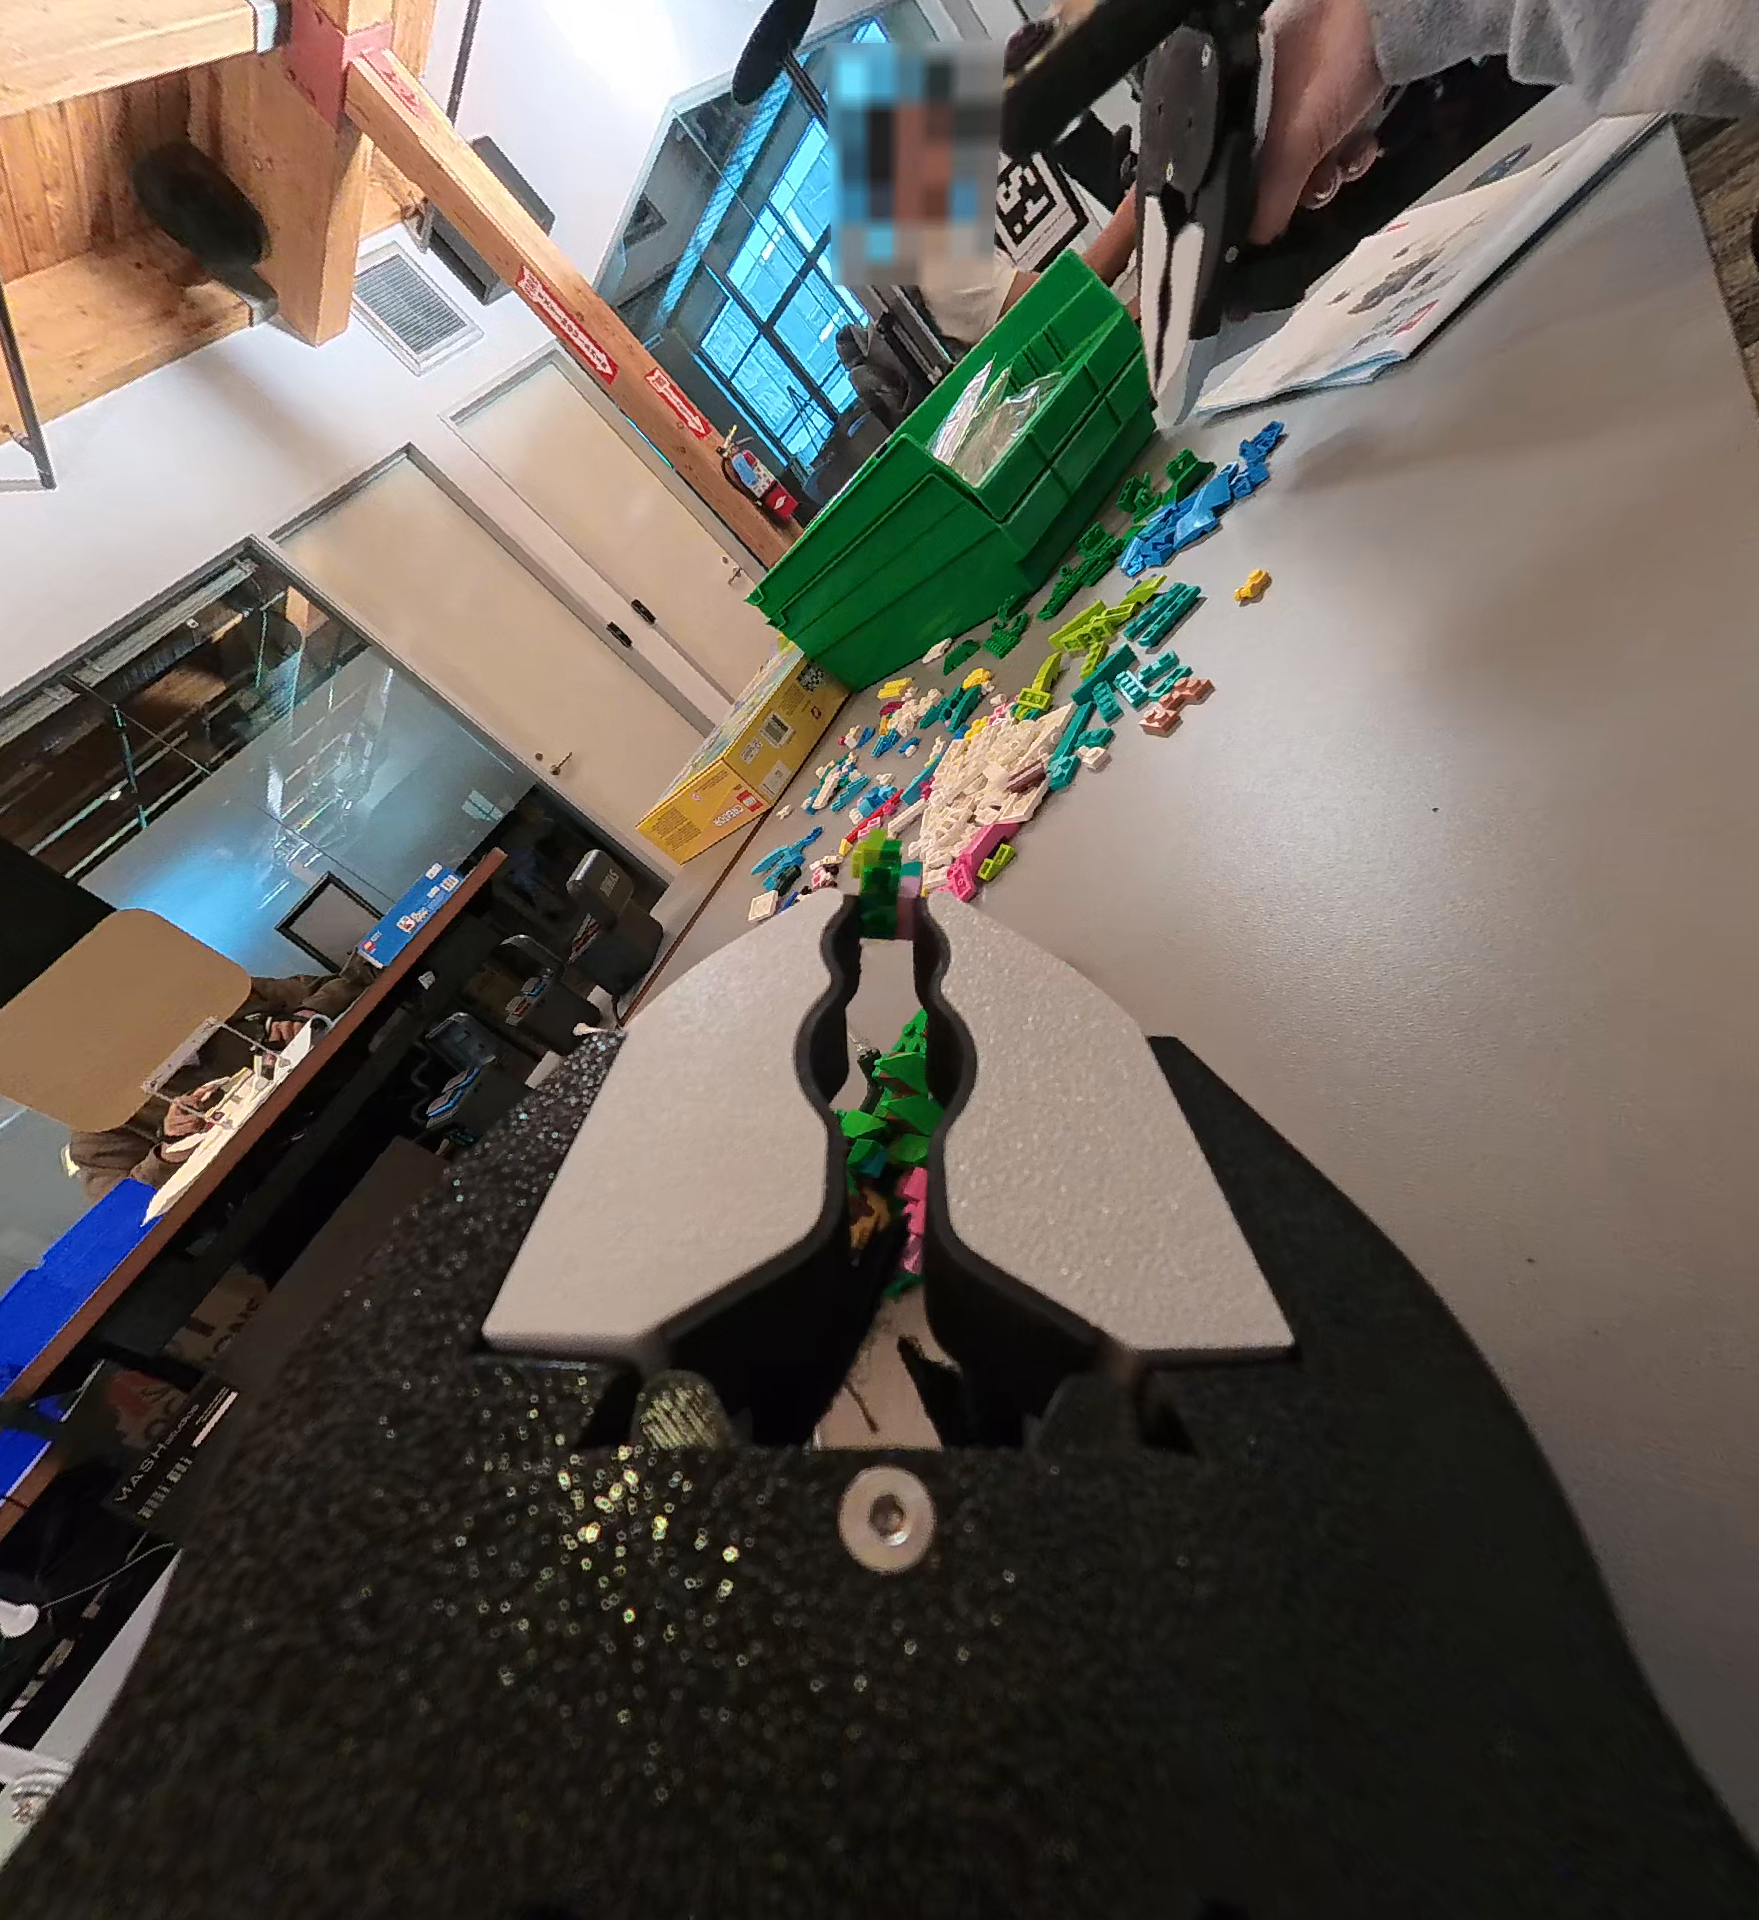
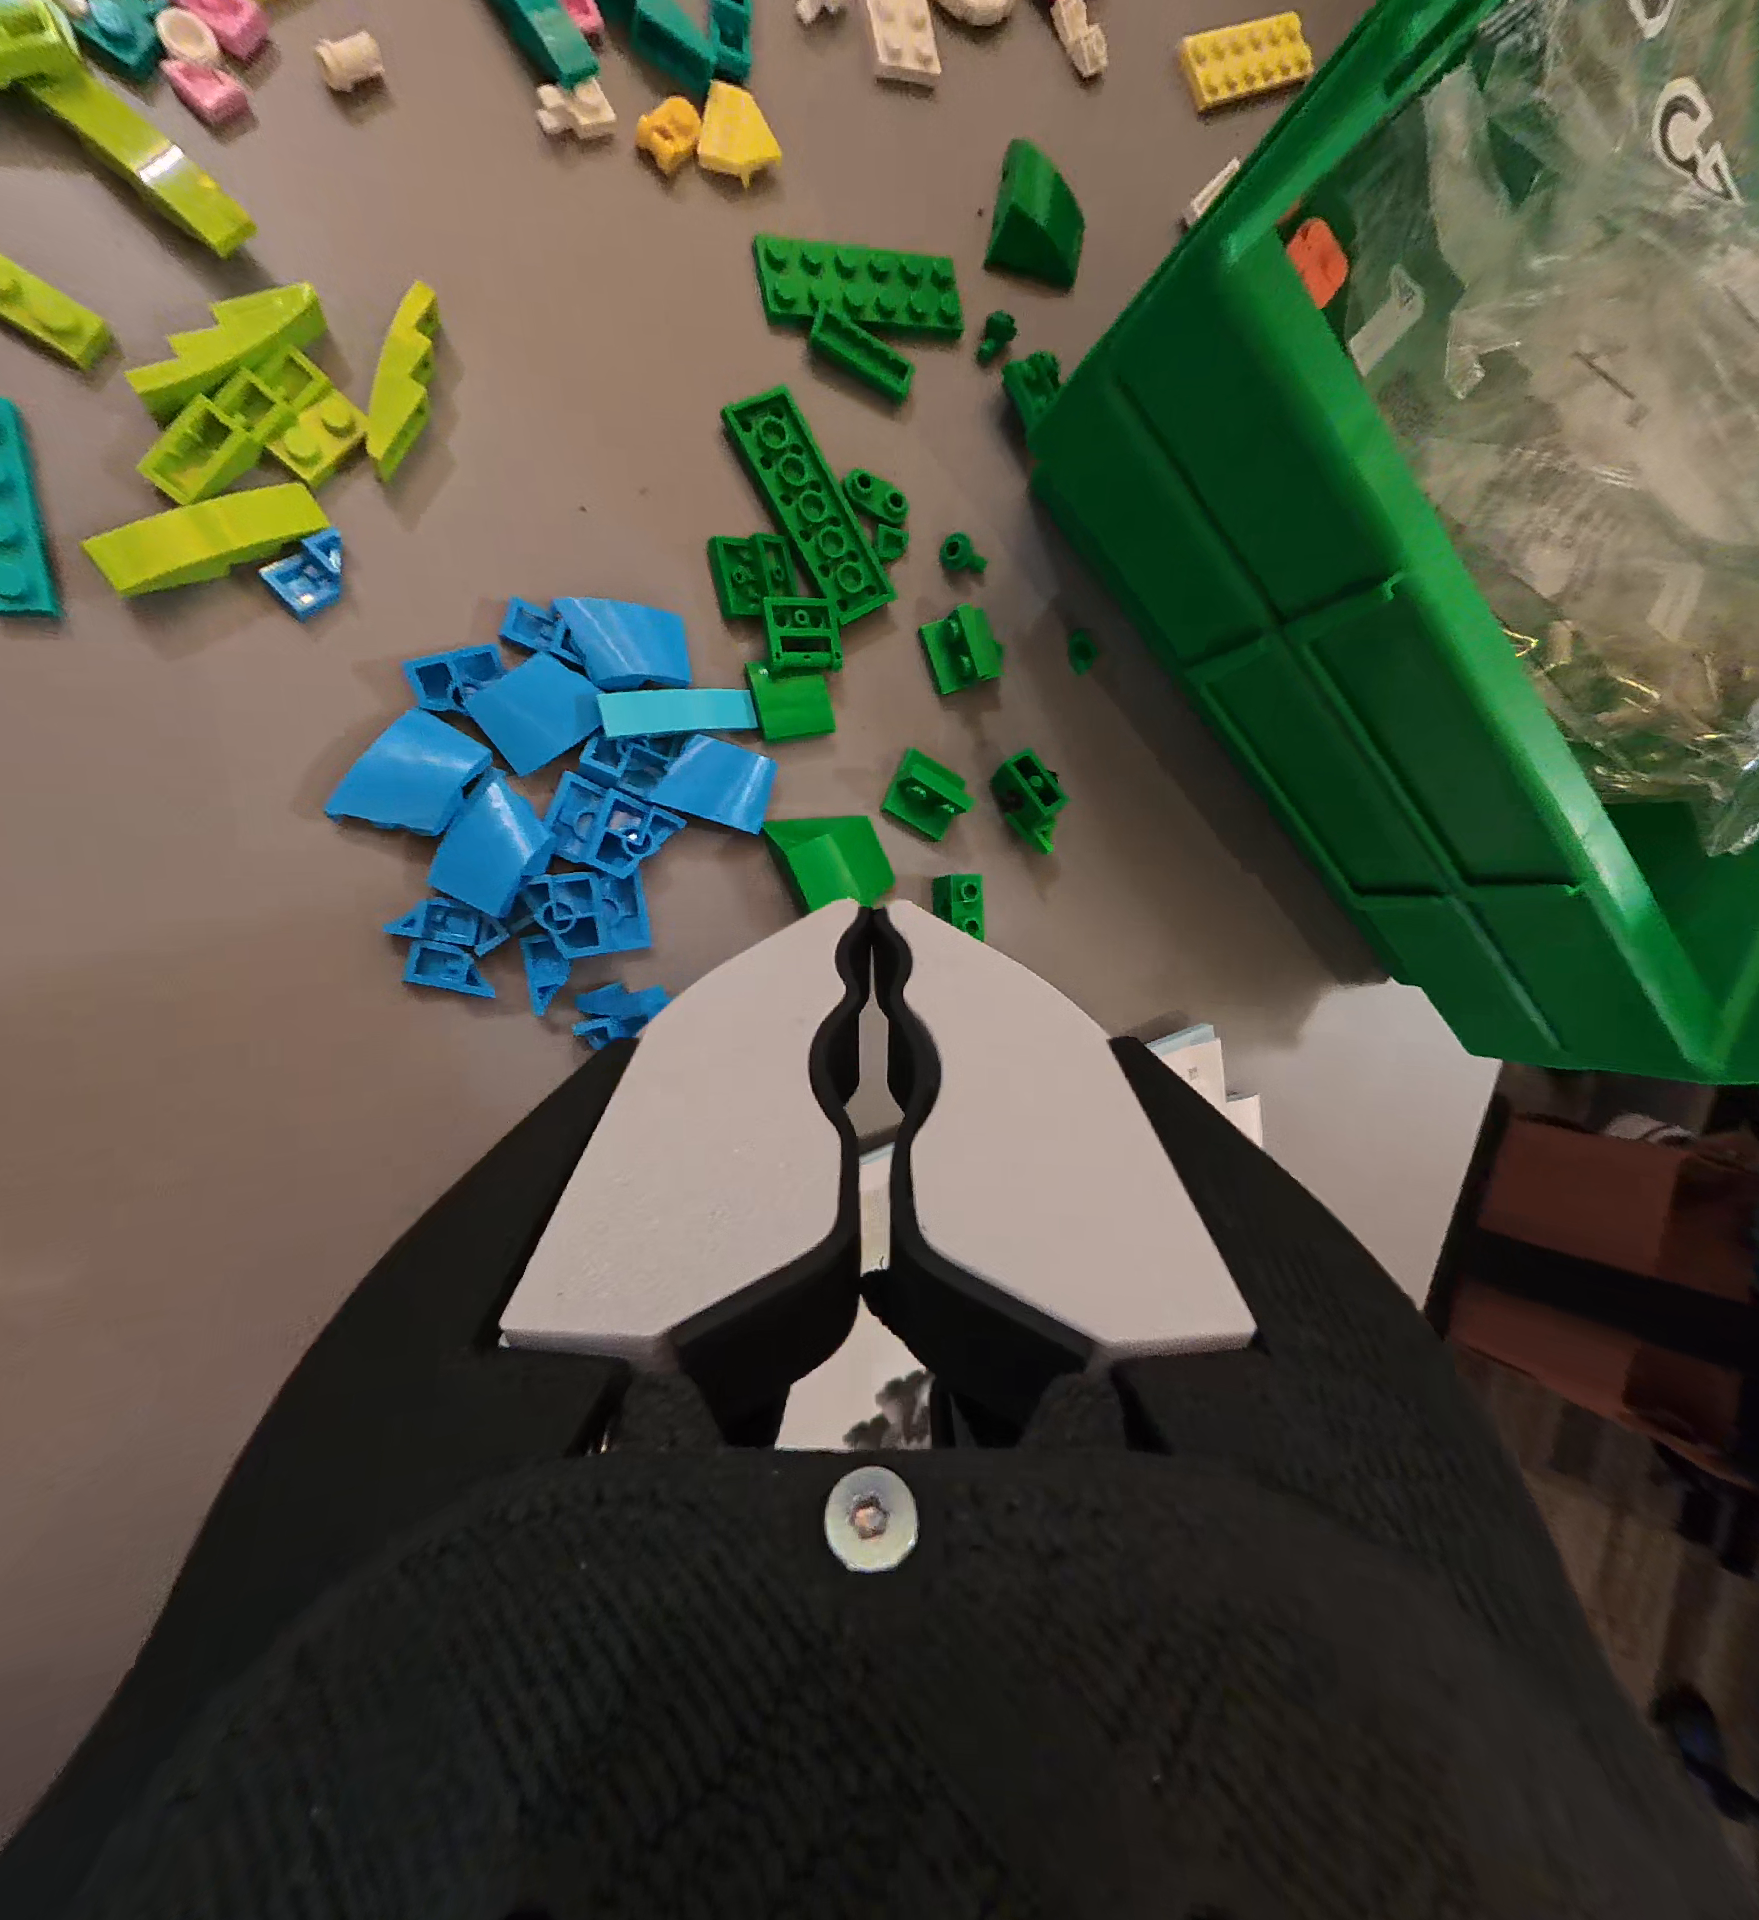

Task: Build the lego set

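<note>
My left gripper (image 1: pixel 887 914) is shut on a small brick assembly (image 1: pixel 880 883) of green, lime and pink pieces, pinched at the fingertips above the grey table (image 1: pixel 1477 935). More green and pink brick parts (image 1: pixel 896 1122) show lower down between the fingers. My right gripper (image 2: pixel 867 912) is shut with the pads together and nothing between them. It hovers just over a green wedge brick (image 2: pixel 833 862), beside a heap of blue curved bricks (image 2: pixel 542 790). It also shows in the left wrist view (image 1: pixel 1171 395), held by a hand and pointing down at the table next to the green bin (image 1: pixel 958 540).
The green bin (image 2: pixel 1374 623) holds clear plastic bags (image 2: pixel 1633 416). Loose green (image 2: pixel 823 499), lime (image 2: pixel 231 416), white, teal and pink bricks (image 1: pixel 989 779) are spread over the table. An open booklet (image 1: pixel 1394 301) and a yellow box (image 1: pixel 740 769) lie at the table's edges. Some 45 centimetres of space lies between my two pairs of fingers.
</note>
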Tool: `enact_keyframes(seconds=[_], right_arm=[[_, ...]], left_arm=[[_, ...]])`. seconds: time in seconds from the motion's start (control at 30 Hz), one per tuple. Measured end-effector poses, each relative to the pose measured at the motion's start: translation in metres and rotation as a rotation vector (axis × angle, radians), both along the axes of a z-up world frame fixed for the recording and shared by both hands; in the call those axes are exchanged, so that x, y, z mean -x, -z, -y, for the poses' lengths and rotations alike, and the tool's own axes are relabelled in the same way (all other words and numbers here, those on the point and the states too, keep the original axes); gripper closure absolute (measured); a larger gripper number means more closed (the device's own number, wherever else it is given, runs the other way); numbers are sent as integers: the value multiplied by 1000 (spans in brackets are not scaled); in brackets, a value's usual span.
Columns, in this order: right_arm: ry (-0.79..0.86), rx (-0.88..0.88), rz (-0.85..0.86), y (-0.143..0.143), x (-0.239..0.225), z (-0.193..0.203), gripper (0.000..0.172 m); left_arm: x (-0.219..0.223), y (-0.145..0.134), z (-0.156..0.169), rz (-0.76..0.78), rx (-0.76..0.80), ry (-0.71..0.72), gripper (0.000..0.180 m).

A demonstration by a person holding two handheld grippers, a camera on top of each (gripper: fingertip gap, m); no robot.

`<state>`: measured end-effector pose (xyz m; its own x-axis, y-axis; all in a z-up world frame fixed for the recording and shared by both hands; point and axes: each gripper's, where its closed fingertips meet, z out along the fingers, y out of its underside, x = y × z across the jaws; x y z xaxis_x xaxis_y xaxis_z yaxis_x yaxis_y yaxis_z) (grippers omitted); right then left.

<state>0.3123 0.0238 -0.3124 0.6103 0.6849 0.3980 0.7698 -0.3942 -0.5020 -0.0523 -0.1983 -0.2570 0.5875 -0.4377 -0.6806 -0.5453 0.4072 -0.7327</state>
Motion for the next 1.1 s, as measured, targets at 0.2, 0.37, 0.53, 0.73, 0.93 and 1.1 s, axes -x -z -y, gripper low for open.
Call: enact_keyframes(seconds=[0.2, 0.37, 0.53, 0.73, 0.93, 1.1], right_arm=[[13, 3, 37, 4, -5, -1, 172], [24, -8, 46, 4, -7, -3, 172], [48, -24, 53, 2, -12, -6, 172], [84, -40, 52, 0, -17, -9, 172], [122, -37, 129, 5, -28, -11, 172], [114, -30, 125, 7, -26, -11, 172]], left_arm=[[-1, 0, 0, -3, 0, 1, 170], [-1, 0, 0, -6, 0, 1, 171], [-1, 1, 0, -9, 1, 2, 171], [-1, 1, 0, -11, 0, 2, 171], [0, 1, 0, -12, 1, 1, 171], [0, 1, -1, -12, 1, 2, 171]])
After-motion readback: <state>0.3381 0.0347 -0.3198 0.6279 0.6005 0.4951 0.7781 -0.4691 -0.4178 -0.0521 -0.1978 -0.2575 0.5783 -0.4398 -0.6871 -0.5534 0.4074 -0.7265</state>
